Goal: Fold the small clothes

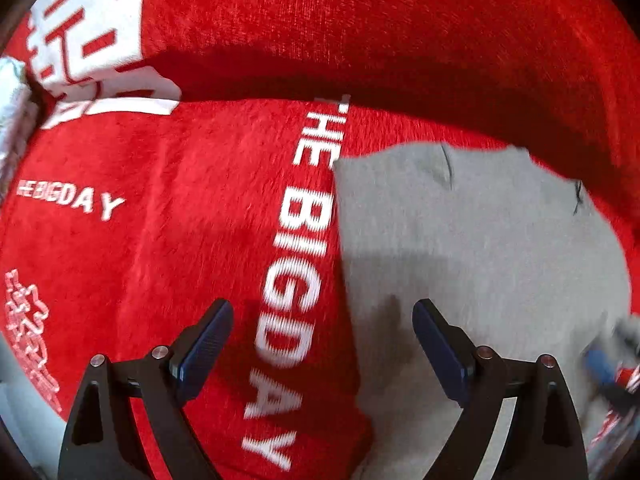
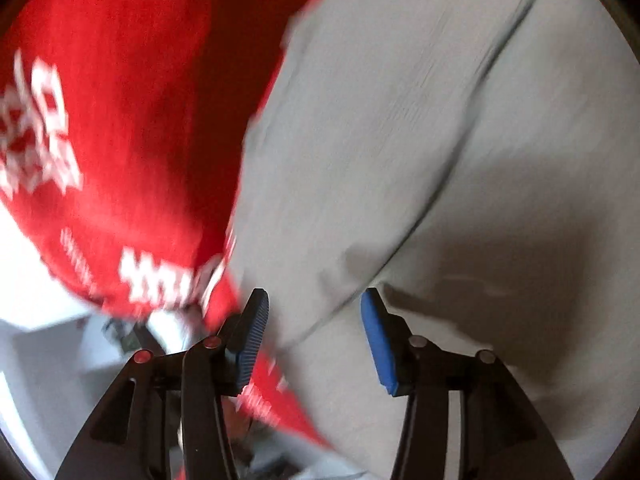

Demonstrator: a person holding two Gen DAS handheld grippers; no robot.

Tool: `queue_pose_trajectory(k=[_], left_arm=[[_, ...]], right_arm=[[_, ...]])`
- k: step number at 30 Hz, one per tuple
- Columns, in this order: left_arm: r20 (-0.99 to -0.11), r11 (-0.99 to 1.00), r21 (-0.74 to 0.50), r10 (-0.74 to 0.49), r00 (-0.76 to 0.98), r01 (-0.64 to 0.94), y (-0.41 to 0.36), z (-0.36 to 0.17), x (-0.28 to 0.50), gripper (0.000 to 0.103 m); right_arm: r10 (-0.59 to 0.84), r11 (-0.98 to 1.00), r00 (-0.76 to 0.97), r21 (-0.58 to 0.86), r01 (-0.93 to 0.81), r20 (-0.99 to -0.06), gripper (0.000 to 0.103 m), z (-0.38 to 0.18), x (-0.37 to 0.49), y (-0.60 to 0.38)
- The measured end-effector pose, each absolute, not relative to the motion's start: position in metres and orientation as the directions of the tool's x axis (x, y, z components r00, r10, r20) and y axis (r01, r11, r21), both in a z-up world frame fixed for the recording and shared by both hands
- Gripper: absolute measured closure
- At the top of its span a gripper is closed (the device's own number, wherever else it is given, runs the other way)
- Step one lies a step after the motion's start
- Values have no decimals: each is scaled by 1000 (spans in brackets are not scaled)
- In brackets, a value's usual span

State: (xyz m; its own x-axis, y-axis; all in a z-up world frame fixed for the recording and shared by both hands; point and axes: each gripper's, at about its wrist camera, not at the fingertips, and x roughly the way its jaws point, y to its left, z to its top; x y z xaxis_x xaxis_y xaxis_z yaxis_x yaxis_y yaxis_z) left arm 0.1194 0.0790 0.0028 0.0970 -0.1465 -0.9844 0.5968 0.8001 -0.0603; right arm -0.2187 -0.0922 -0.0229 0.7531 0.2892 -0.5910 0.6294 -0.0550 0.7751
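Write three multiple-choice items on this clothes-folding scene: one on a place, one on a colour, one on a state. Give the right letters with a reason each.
1. In the left wrist view, where does the grey garment lie relative to the white lettering "THE BIG DAY"?
A. To its right
B. To its left
C. Nowhere in that view

2. What colour is the plush blanket under the garment?
A. Green
B. Red
C. Black

3. How do the jaws of the left gripper stand?
A. Shut on the garment
B. Shut on nothing
C. Open, with nothing between them

Key:
1 A, since the grey cloth's edge runs along the right side of the lettering.
2 B, since red pile fills the view around the white print.
3 C, since both pads stand wide apart above the cloth.
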Motion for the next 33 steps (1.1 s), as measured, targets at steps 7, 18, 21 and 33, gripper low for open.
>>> queue_pose_trajectory(k=[7, 18, 21, 33], left_arm=[[-989, 764, -117, -150, -1, 635, 56, -16, 143, 46], [-984, 692, -120, -177, 7, 712, 59, -7, 150, 85], [-984, 695, -95, -174, 38, 712, 62, -2, 144, 85], [-969, 681, -84, -226, 99, 727, 69, 42, 92, 85]], right_arm=[[380, -110, 773, 806, 582, -507, 55, -49, -141, -17], [395, -99, 744, 780, 618, -539, 97, -67, -127, 5], [416, -71, 726, 776, 627, -548, 94, -62, -138, 0], [-48, -24, 554, 555, 831, -831, 55, 0, -320, -152]])
